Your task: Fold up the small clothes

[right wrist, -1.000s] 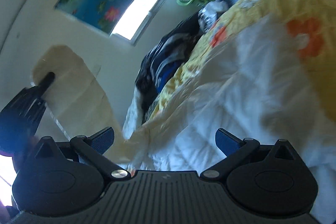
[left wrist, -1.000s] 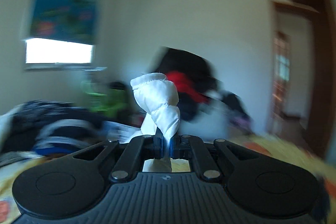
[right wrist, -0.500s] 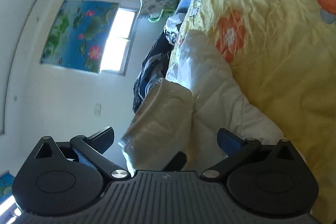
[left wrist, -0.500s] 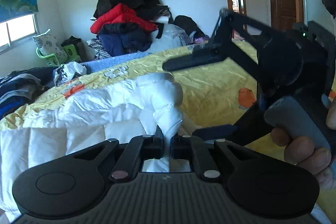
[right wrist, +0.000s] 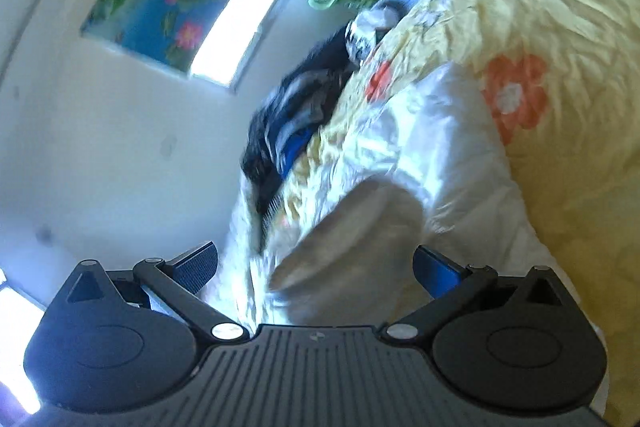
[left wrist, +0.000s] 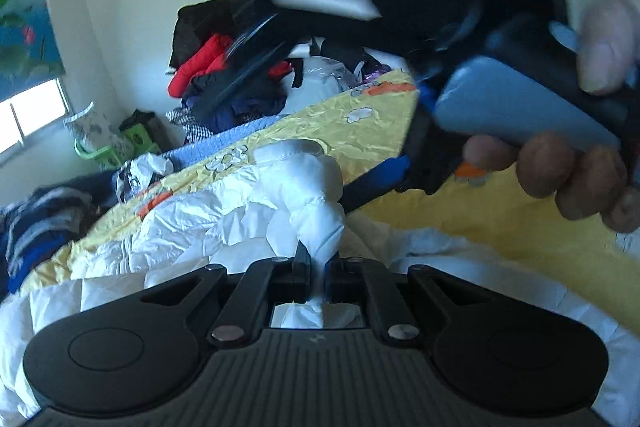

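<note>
Left gripper (left wrist: 318, 281) clamped tight on a bunched fold of the white padded jacket (left wrist: 224, 227), pinched cloth standing up between the pads and showing again in the slot just behind them. Ahead of the fingertips, a puffy quilted sleeve end (left wrist: 304, 171) rising upright, its cuff turned away from the camera. To the left of and below the jaws, the rest of the jacket spread crumpled across the yellow flowered bedspread (left wrist: 500, 227). Up and to the right, close in, the right hand (left wrist: 568, 179) wrapped round a grey handle, with the blurred black body of the right gripper (left wrist: 352, 195) reaching across the top of the view and one blue-padded finger (left wrist: 390, 169) angled down just beside the sleeve end. Farther off, past the bed edge, a heap of red and dark clothes (left wrist: 224, 75) against the wall, a green plastic chair (left wrist: 120, 147) to the left, and a window (left wrist: 28, 115) under a flower-print blind.

In the right wrist view, jaws standing wide apart, nothing pressed between the pads. Between and just beyond the fingertips (right wrist: 436, 271), a cream-shadowed fold of the same jacket, touching neither pad as far as can be told through the blur. Beyond that, white quilting lying on the bedspread with its orange flowers, then a dark striped clothes pile (right wrist: 288, 131) at the bed's edge.
</note>
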{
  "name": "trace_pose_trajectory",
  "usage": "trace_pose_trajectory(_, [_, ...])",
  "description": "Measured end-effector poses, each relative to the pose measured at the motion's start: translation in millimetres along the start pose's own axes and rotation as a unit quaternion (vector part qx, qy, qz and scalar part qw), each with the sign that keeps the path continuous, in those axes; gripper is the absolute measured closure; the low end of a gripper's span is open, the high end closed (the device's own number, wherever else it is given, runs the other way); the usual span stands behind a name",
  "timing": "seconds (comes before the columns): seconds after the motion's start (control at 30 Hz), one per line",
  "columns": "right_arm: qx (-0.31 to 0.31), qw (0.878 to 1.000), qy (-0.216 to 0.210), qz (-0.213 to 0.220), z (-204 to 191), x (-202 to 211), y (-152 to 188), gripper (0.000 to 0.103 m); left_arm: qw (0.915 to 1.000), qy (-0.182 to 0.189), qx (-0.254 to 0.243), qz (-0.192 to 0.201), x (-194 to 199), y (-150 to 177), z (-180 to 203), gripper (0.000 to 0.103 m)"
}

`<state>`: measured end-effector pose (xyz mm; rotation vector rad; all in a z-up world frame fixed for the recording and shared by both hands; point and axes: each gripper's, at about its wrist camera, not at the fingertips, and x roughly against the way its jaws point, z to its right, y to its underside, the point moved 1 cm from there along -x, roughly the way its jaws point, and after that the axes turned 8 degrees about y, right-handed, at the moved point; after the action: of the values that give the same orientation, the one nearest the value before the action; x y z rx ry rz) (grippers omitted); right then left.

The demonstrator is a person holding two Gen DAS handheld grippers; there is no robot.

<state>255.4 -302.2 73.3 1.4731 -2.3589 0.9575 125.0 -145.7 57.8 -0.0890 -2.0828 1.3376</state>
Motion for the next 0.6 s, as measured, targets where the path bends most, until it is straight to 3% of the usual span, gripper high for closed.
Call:
trace_pose_trajectory(0.07, [0.033, 0.999, 0.036, -0.013, -8.0, -8.3, 6.2, 0.004, 0.9999, 0.007, -0.004, -0.008, -1.9, 2.0, 2.1, 0.095])
trace_pose_trajectory(0.13, [0.062, 0.997, 0.036, -0.007, -12.4, -10.9, 14.1, 0.017, 0.9998, 0.002, -0.012, -0.014, 0.1, 4.6, 4.9, 0.089])
trace_pose_trajectory(0.17, [0.072, 0.997, 0.033, -0.007, -13.0, -10.4, 18.2, 0.032, 0.9997, 0.001, -0.017, -0.015, 3.1, 6.1, 5.4, 0.085])
trace_pose_trajectory(0.2, [0.080, 0.996, 0.036, -0.005, -13.5, -10.4, 21.0, 0.058, 0.9997, 0.003, -0.019, -0.016, 7.4, 8.3, 5.1, 0.071])
trace_pose_trajectory(0.23, [0.080, 0.996, 0.037, 0.000, -12.8, -8.6, 22.1, 0.070, 0.9997, 0.008, -0.018, -0.015, 13.6, 11.6, 3.7, 0.050])
trace_pose_trajectory(0.27, [0.077, 0.996, 0.039, 0.007, -11.9, -6.0, 22.2, 0.081, 0.9997, 0.012, -0.016, -0.012, 21.5, 16.0, 1.5, 0.037])
trace_pose_trajectory(0.3, [0.076, 0.996, 0.036, 0.016, -11.5, -3.0, 21.1, 0.081, 0.9998, 0.012, -0.016, -0.005, 31.4, 21.8, -0.1, 0.017])
trace_pose_trajectory(0.47, [0.075, 0.997, -0.002, 0.000, -18.4, 2.0, 19.1, 0.078, 0.9999, -0.002, -0.003, 0.014, 71.0, 41.9, -13.9, 0.015])
trace_pose_trajectory(0.53, [0.067, 0.998, -0.001, -0.020, -17.7, -3.2, 19.3, 0.066, 0.9997, -0.010, 0.010, 0.021, 86.2, 47.2, -19.0, 0.015])
trace_pose_trajectory(0.6, [0.079, 0.996, 0.026, -0.027, -19.6, -4.9, 21.5, 0.035, 0.9992, -0.019, 0.024, 0.026, 100.0, 52.1, -25.6, 0.015])
